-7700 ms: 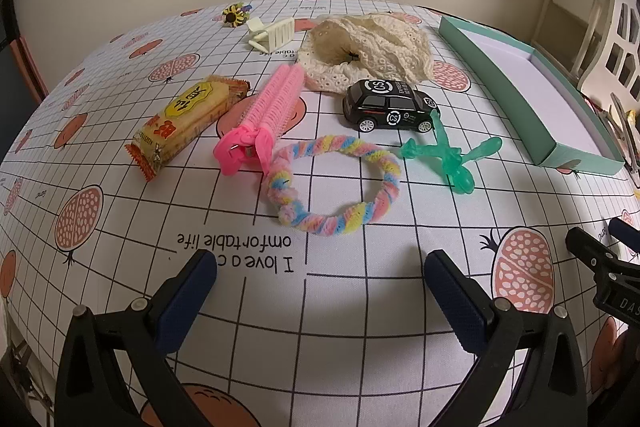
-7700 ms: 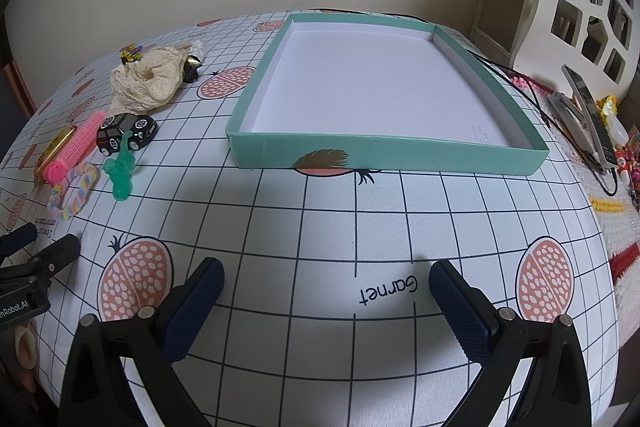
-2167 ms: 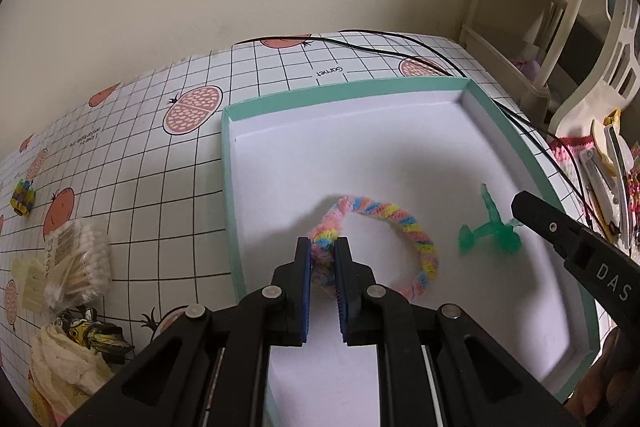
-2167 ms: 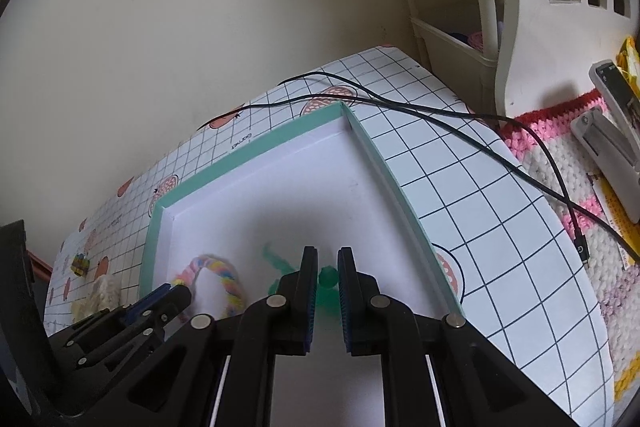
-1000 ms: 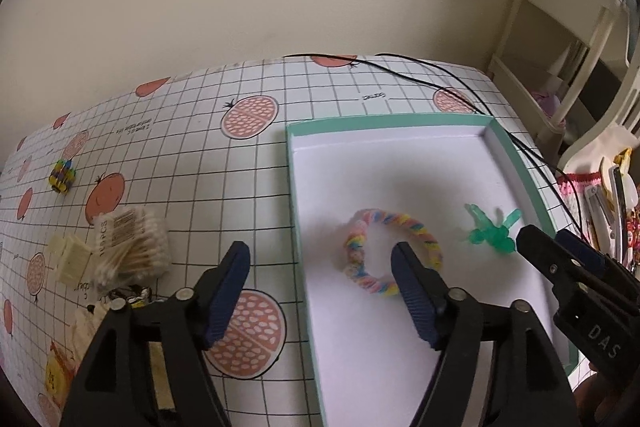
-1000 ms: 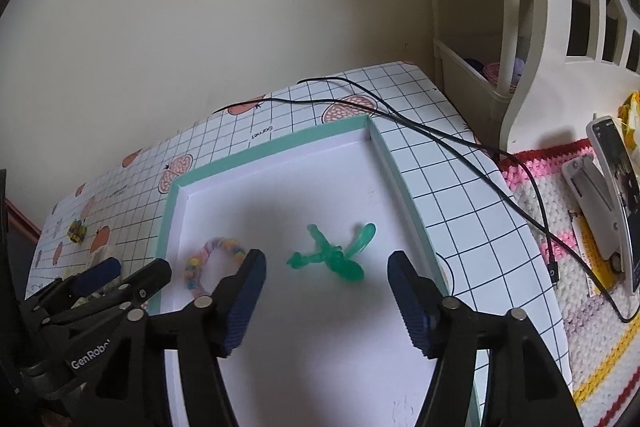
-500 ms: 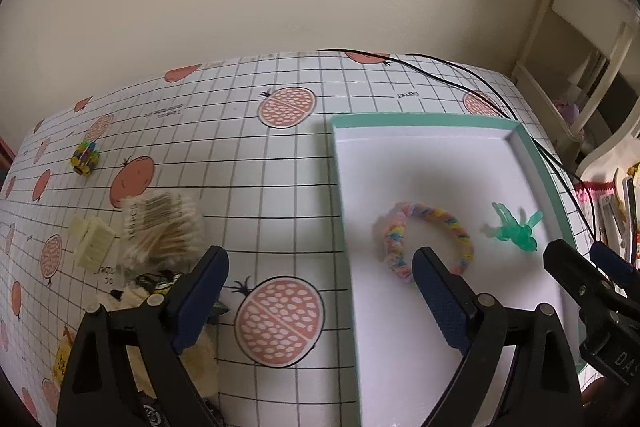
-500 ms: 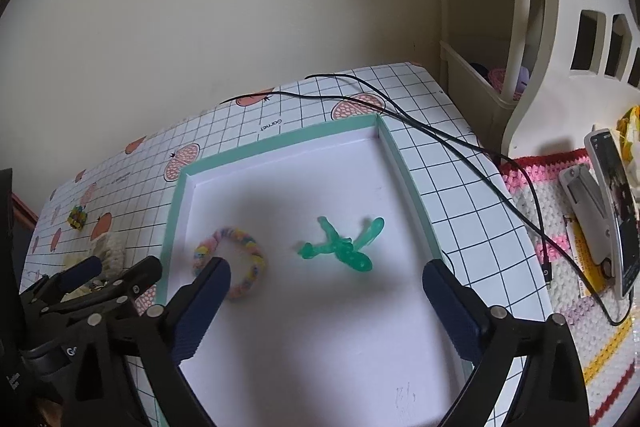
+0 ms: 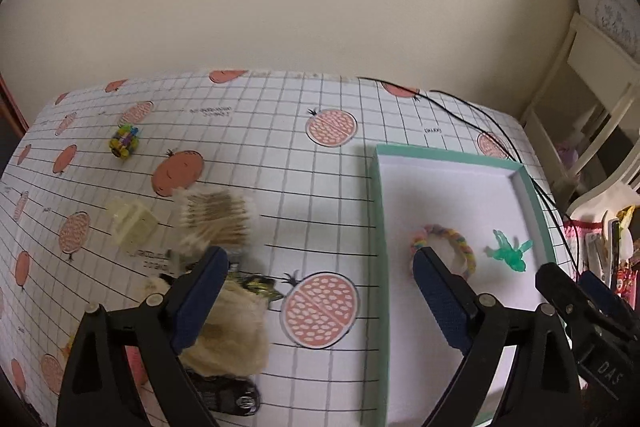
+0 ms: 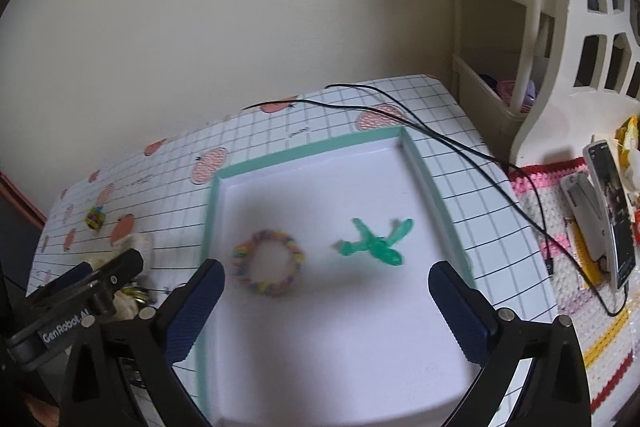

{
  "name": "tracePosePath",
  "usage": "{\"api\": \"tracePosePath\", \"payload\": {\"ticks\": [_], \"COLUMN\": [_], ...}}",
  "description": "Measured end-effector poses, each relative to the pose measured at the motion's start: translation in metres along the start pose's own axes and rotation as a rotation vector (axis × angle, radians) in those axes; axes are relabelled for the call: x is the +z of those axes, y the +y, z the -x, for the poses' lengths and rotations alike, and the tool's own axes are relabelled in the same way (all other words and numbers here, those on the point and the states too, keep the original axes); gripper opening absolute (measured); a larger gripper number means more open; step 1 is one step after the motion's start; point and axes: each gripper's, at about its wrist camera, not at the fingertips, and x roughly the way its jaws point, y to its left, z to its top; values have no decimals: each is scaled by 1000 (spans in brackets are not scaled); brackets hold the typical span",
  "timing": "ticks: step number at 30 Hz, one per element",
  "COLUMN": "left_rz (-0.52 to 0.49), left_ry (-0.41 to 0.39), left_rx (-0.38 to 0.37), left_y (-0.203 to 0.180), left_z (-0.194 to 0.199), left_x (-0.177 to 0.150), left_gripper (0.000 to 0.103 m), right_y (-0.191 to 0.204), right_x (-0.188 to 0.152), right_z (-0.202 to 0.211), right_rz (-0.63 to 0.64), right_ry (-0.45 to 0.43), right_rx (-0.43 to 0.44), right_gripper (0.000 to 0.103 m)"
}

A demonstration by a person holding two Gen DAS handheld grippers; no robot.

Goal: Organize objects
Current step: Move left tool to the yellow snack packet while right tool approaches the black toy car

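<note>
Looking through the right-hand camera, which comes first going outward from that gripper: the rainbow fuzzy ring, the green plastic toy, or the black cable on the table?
Seen from the right gripper, whose fingers are open over the tray:
1. Rainbow fuzzy ring, in the tray, left side.
2. Green plastic toy, in the tray, right of the ring. These two are nearly level, so that order is loose.
3. Black cable, beyond the tray's far edge, clearly farthest.

Ring and toy lie in tray, apparently apart.
</note>
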Motion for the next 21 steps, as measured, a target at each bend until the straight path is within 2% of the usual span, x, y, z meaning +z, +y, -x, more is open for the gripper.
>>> {"api": "tracePosePath", "payload": {"ticks": [3,4,9,11,17,21], "left_rz": [2,-3,22,29,26,-8], "left_ry": [-8,-11,-33,-18,28,54], "left_rx": [-12,-18,-14,-19,26,38], "left_y": [15,20,64,83,136,157], "left_z": [9,12,27,30,34,36], "left_x": [2,2,4,4,2,0], "left_gripper": [97,103,103,103,103,103], "right_y": [17,24,57,69,119,153], "right_x": [2,2,0,-3,-20,-35], "right_z": [5,7,8,8,4,6], "right_rz": [23,35,61,86,217,318], "right_ry": [3,2,28,34,90,121], "right_rx": [30,42,107,122,180,213], "right_gripper": [103,103,103,103,103,103]}}
